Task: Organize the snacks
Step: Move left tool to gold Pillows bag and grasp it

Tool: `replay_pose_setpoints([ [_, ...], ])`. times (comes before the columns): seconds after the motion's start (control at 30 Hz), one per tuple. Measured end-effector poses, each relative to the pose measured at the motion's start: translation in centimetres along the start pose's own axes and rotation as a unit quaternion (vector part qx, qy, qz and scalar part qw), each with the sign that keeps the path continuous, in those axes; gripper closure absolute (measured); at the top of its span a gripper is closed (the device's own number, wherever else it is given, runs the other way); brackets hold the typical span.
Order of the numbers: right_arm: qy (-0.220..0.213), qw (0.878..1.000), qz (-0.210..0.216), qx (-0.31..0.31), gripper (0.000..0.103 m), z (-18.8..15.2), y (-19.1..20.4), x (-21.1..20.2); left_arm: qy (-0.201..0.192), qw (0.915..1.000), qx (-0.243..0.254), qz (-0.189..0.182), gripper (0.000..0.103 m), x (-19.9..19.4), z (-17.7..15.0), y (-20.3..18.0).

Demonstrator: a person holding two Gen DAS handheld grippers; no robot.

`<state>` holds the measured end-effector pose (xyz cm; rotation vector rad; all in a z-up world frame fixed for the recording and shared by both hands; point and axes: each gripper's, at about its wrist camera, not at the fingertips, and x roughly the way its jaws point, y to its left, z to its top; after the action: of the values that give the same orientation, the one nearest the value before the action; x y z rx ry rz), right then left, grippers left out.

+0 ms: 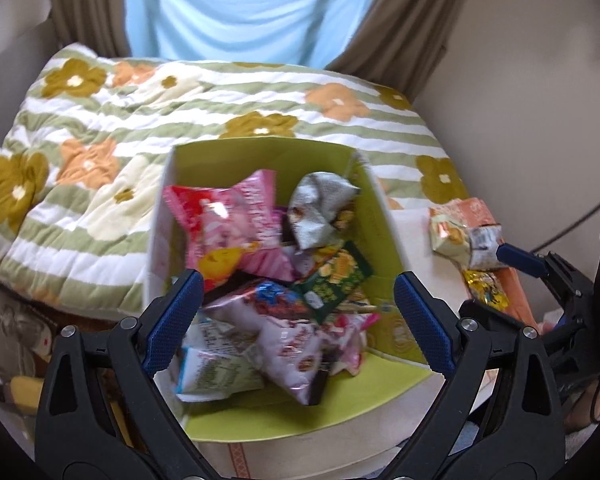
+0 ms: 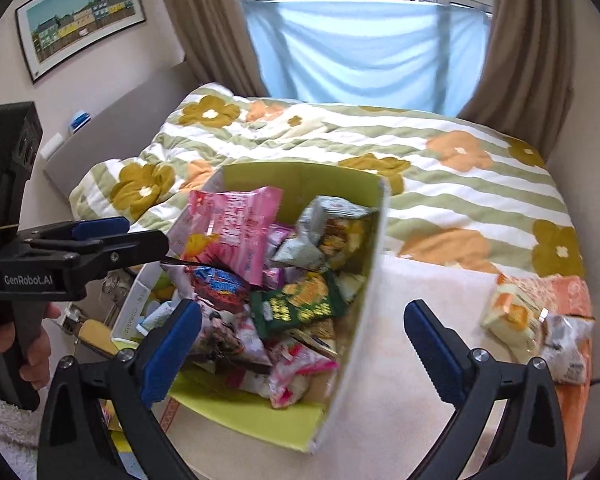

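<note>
While both grippers [image 1: 296, 320] [image 2: 302, 352] are held wide and empty, light crinkly snack packets [image 2: 536, 320] right of the box [image 2: 374, 280] are best pinched at sealed edges.

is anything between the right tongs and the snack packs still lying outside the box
Nothing visible. The right tongs stand open and empty above the pale surface, and the loose snack packs lie to their right with bare surface between. The green box wall stands on the other side, left of that path.

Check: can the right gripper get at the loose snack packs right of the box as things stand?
Probably yes. The right gripper is open and empty, and the loose snack packs lie exposed on the orange cloth, outside the green box, with nothing covering them.
</note>
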<state>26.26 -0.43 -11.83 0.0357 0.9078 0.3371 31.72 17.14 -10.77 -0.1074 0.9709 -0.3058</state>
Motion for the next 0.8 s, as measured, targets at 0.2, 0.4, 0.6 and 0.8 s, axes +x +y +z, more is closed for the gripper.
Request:
replay_pose_setpoints([
  [0.2, -0.014, 0.998, -0.036, 0.051, 0.002, -0.8, -5.9, -4.0, -0.002, 0.9989, 0.037, -0.030, 0.008, 0.2, -0.6, -5.9],
  [0.4, -0.017, 0.994, -0.083, 0.062, 0.002, -2.1, -12.3, -7.3, 0.004, 0.9979, 0.051, -0.040, 0.008, 1.7, -1.1, -12.0],
  [0.6, -0.009, 0.992, -0.102, 0.071, 0.002, -4.4, -17.9, -9.5, 0.023, 0.9977, 0.037, -0.053, 0.008, 4.5, -1.2, -18.7],
  [0.8, 0.025, 0.993, -0.084, 0.084, 0.002, -8.3, -23.4, -9.6, 0.043, 0.9963, 0.042, -0.062, 0.008, 7.8, -1.1, -25.6],
])
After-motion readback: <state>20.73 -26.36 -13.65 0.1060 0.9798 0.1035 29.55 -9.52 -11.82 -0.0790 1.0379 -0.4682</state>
